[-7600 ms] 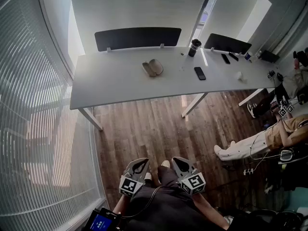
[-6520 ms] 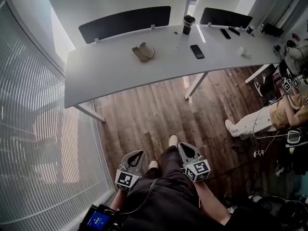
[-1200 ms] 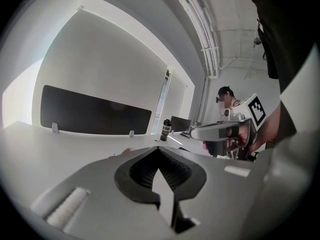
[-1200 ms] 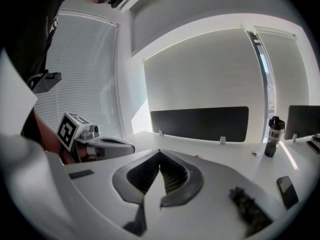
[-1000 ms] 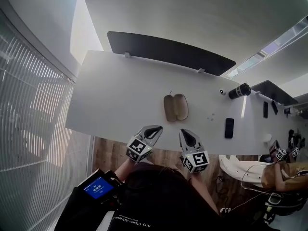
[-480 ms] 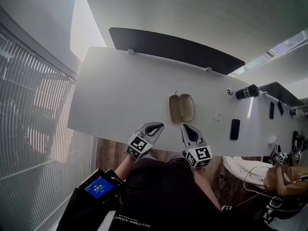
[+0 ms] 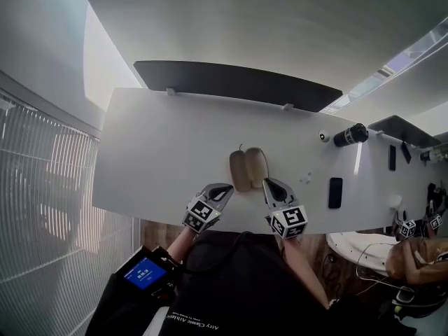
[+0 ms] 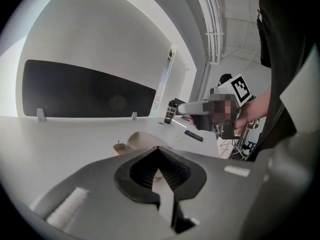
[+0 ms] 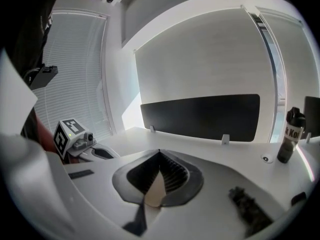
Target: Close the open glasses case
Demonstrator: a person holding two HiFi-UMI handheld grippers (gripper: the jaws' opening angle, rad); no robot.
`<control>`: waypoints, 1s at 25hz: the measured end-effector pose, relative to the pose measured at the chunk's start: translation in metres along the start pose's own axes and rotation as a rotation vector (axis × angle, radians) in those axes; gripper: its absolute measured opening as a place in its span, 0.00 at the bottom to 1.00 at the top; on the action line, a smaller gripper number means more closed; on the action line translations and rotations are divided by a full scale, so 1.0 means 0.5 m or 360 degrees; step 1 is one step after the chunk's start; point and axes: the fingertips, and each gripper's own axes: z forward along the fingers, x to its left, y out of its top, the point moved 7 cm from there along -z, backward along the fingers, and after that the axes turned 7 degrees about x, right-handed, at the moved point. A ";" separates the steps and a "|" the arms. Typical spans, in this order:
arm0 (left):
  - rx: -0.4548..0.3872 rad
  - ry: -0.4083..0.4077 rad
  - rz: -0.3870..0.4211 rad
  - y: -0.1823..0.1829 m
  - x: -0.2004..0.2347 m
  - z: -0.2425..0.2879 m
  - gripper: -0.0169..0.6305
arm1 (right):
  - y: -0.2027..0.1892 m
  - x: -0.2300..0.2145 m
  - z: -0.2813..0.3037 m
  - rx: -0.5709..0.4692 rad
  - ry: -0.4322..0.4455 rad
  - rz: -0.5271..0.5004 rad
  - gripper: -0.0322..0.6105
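The tan glasses case [image 7: 248, 169] lies open on the white table [image 7: 154, 159], its two halves side by side. My left gripper [image 7: 225, 187] is shut and empty, its tips just short of the case's near left edge. My right gripper [image 7: 269, 183] is shut too, close by the case's near right edge. In the left gripper view the closed tips [image 8: 159, 148] point at the case [image 8: 134, 140], with the right gripper [image 8: 184, 107] off to the right. In the right gripper view the tips [image 9: 159, 151] meet, and a tan patch shows below through the gap.
A dark bottle [image 7: 348, 134] lies toward the right of the table, with a black phone [image 7: 335, 192] nearer the front edge. A dark divider panel [image 7: 231, 82] runs along the far edge. A person [image 7: 413, 250] sits at the right, beyond the table's end.
Both grippers have moved forward and down over the table's near edge, closing in on the case. Both stay shut. The case has not moved on the table.
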 end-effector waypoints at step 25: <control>0.0278 -0.0082 0.0133 -0.063 0.023 0.129 0.16 | -0.064 -0.153 0.076 0.0240 -0.0054 -0.0064 0.06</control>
